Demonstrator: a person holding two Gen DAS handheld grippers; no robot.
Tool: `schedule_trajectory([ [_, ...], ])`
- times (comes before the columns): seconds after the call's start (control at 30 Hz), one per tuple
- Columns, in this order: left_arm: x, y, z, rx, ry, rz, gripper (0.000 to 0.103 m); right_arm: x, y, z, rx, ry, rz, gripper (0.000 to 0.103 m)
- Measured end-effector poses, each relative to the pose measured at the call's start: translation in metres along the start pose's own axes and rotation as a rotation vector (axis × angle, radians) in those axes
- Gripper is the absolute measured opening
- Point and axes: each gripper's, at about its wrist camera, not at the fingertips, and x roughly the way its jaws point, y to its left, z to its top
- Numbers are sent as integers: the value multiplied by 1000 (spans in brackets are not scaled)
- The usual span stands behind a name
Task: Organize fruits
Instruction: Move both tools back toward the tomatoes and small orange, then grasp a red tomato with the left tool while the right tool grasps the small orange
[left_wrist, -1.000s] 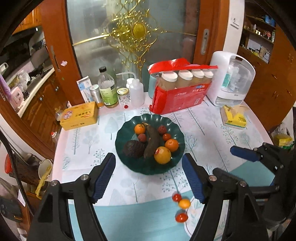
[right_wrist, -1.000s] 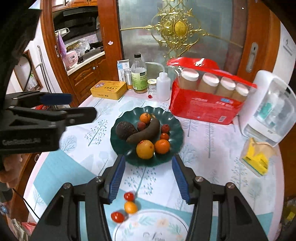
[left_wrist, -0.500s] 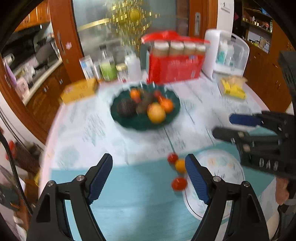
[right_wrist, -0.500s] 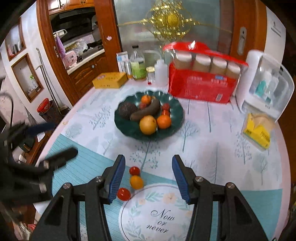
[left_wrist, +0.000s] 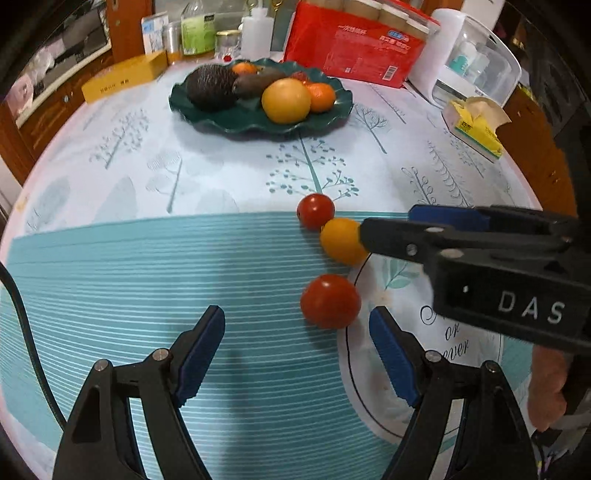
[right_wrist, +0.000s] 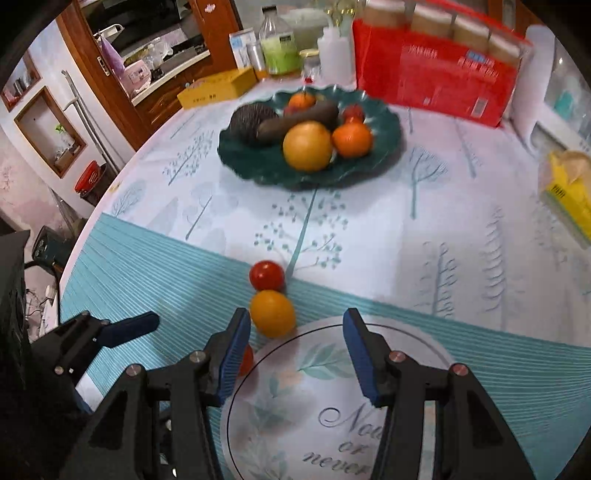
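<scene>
Three small round fruits lie in a row on the teal-striped cloth: a far red tomato, a yellow-orange one and a near red tomato. My left gripper is open low over the cloth, with the near red tomato just beyond its right fingertip. My right gripper is open, its jaws closing slightly. The yellow-orange fruit sits at its left fingertip, unpressed. A green plate farther back holds an avocado, oranges and other fruit.
A white round plate with lettering lies under the right gripper. Behind the green plate stand a red pack of jars, a yellow box, bottles and a white appliance. A tissue pack sits near the right table edge.
Both grippers have come down close to the cloth and the three small fruits, which now look much larger. The left gripper's jaws stand a little wider.
</scene>
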Motion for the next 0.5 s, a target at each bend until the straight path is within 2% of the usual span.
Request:
schedule_trajectory([
  [0.13,6,-1,1,-21,-8,-19,78,17,2,2,-11,34,38,47],
  [0.27,13,-4,3,-17,-8,-19,73,31,5,4,-14,70,69,35],
  [0.43,17,-8,7,-12,-15,-34,56,38,8,4,-21,84,93,32],
  [0.5,18,-11,7,-5,-14,-63,39,37,6,3,-16,82,94,32],
])
